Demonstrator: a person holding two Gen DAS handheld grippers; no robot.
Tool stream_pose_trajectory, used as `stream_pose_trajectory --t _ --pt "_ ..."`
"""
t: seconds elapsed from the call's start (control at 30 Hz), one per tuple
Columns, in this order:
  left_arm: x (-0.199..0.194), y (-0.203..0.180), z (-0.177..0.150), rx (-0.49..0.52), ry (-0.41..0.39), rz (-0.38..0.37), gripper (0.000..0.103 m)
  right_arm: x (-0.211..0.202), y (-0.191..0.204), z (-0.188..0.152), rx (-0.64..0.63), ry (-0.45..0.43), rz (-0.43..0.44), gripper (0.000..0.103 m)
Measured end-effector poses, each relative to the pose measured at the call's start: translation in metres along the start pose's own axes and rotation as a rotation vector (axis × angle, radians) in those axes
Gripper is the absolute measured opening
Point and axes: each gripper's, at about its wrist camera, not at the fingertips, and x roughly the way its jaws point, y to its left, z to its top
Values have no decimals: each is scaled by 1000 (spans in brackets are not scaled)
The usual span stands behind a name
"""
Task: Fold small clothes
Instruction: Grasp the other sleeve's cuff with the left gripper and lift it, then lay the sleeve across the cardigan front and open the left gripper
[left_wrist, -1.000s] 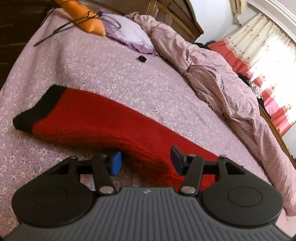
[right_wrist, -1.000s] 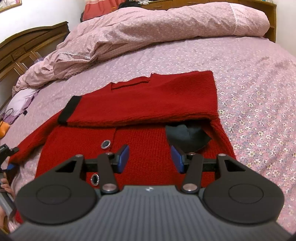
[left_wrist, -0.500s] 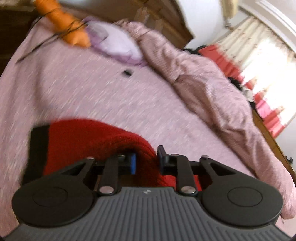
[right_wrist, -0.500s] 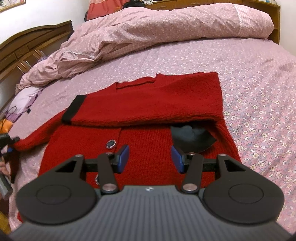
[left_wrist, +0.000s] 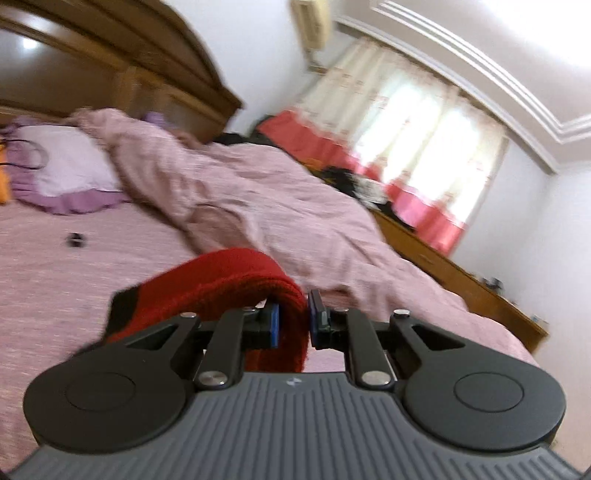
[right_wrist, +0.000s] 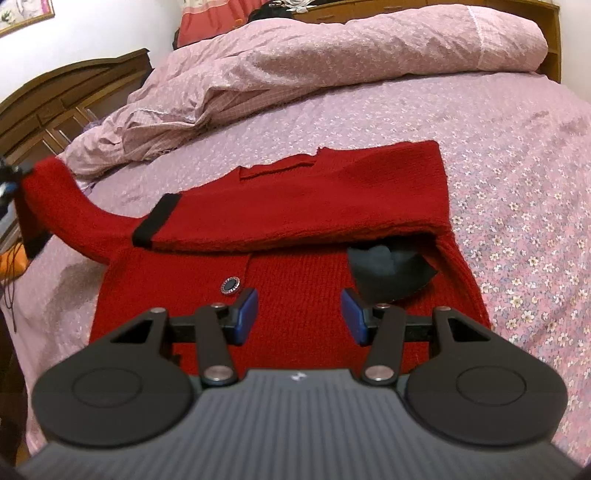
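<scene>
The left gripper is clenched on the second sleeve of the red knitted cardigan with black cuffs and round dark buttons, lifted clear of the pink floral bedsheet. Judged best practice: carry the sleeve across the chest in one smooth arc, keep it untwisted, and lay it parallel to the sleeve already folded. The right gripper hovers released above the hem. The cardigan lies flat, front up, on the bed.

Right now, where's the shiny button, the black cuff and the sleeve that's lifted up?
button (right_wrist: 229, 285), right wrist view, its dark centre.
black cuff (right_wrist: 155, 216), right wrist view, middle of the band.
lifted sleeve (left_wrist: 225, 280), left wrist view, its red knit near the pads.
</scene>
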Motion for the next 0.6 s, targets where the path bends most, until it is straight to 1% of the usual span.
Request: stream_pose_trajectory --t 0.1,0.2,0.3,0.37,0.47,0.53,0.6 --pt "8 -34 -15 38 38 -77 18 1 -1 -2 12 4 3 52" --pt "18 -66 -36 76 89 -133 18 -1 -1 -2 14 1 12 52" --pt "29 -90 -59 75 153 -180 18 -5 -5 -2 32 -6 21 52" --pt "35 -103 -76 79 189 -199 18 -7 -9 -1 55 -10 31 53" --pt "43 -120 -103 102 240 -210 18 -9 -13 -1 67 -16 27 53" --pt "50 -124 -122 124 276 -209 18 -10 -16 -2 80 -17 29 53" --pt "57 -132 -139 167 312 -203 18 -10 -18 -3 91 -17 33 52"
